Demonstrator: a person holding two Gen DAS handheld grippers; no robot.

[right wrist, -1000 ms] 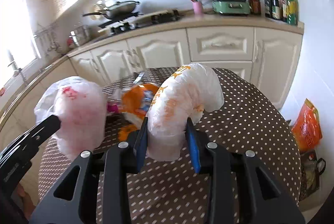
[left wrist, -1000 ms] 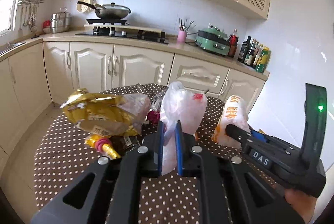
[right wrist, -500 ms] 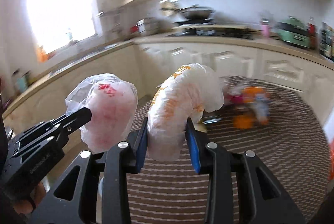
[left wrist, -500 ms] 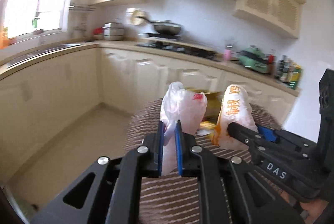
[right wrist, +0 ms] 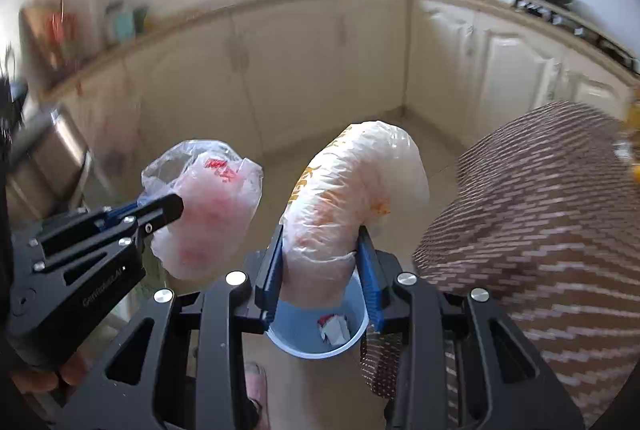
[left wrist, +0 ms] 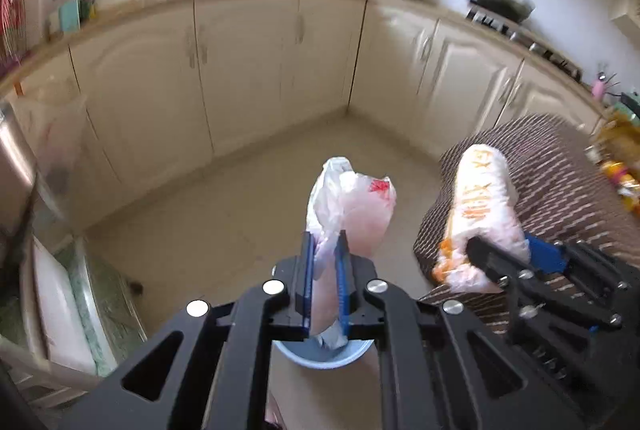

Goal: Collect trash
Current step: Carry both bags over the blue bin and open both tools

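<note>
My left gripper (left wrist: 324, 262) pinches a thin pinkish plastic bag (left wrist: 352, 205), my right gripper (right wrist: 324, 266) clamps the puffy orange-printed bag (right wrist: 356, 185); both featherlight, crinkly, slippery, so grab bunched film.

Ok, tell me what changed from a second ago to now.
Both grippers swung away from the dotted table toward the floor, and now hang over a blue bin that was not in view before. Unchanged: the left gripper is clamped on the pink-printed plastic bag, the right gripper on the orange-printed bag. Nothing was let go.
</note>
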